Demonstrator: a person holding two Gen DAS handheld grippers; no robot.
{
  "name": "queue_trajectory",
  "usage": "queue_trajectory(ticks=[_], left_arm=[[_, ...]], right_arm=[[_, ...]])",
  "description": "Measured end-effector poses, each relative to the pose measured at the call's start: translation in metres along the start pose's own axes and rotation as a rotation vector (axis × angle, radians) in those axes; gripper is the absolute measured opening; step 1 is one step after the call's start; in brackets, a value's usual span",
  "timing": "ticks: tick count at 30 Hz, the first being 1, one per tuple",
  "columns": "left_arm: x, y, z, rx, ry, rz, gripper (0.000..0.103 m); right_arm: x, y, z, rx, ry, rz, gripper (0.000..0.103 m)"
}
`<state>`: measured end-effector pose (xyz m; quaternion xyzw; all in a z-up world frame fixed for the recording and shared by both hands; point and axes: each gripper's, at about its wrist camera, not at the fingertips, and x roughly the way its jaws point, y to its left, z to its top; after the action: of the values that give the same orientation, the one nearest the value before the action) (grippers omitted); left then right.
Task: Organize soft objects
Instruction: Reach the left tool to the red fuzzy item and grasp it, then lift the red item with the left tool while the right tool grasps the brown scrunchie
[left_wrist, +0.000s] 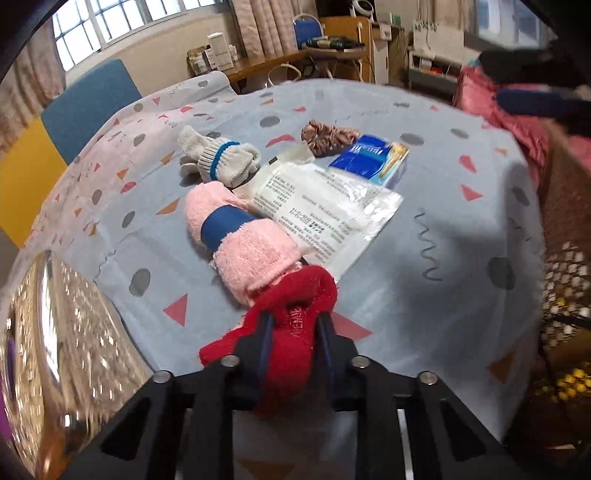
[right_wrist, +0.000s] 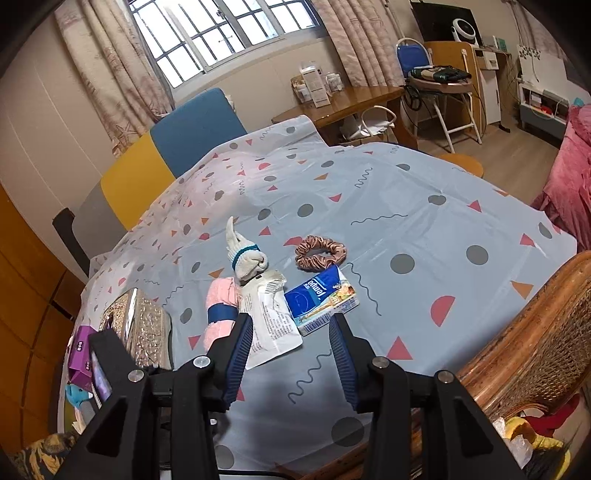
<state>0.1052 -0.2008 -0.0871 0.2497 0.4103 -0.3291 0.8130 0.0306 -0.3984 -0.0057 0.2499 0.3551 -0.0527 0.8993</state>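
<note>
Pink towel roll (left_wrist: 243, 243) fluffy terry; packet (left_wrist: 325, 210) glossy plastic; scrunchie (right_wrist: 320, 252) satiny.

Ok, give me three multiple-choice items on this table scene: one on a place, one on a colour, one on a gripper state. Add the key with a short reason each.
1. Where does the scrunchie lie?
A. Beyond the tissue pack, on the tablecloth
B. On top of the pink towel roll
C. Inside the right gripper

2. What colour is the band around the pink towel roll?
A. Yellow
B. Blue
C. Green

3. What state is the left gripper in?
A. Open and empty
B. Shut on the white sock
C. Shut on the red cloth

Key:
1 A, the scrunchie lies flat on the cloth just past the pack's far end.
2 B, a blue band wraps the roll's middle.
3 C, the left wrist view shows red fabric pinched between the fingers, while the white sock lies further off on the table.
</note>
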Motion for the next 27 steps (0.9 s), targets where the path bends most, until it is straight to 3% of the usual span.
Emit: queue_trajectory(ticks=[5, 9, 14, 20, 24, 27], left_arm=[[-0.019, -0.002, -0.027, -0.08, -0.013, -0.067, 0.021], [-0.027, -0.009, -0.047, -0.073, -0.05, -0.054, 0.022], [-0.023, -0.003, -0.047, -0.124, -0.048, -0.07, 0.022], [-0.024, 0.002, -0.05, -0.156, -0.061, -0.095, 0.022], [-0.024, 0.004, -0.052, -0.172, -0.067, -0.105, 0.022], [-0.024, 0.005, -0.053, -0.184, -0.074, -0.111, 0.022]], right_arm=[[0.008, -0.005, 0.007, 0.054, 0.028, 0.014, 0.043], [0.018, -0.006, 0.012, 0.102, 0.07, 0.015, 0.043], [0.038, -0.005, 0.028, 0.153, 0.108, 0.008, 0.043], [0.087, 0.001, 0.059, 0.063, 0.159, -0.074, 0.045], [0.128, -0.007, 0.075, 0.085, 0.24, -0.1, 0.07], [0.15, -0.016, 0.085, 0.12, 0.248, -0.148, 0.073]])
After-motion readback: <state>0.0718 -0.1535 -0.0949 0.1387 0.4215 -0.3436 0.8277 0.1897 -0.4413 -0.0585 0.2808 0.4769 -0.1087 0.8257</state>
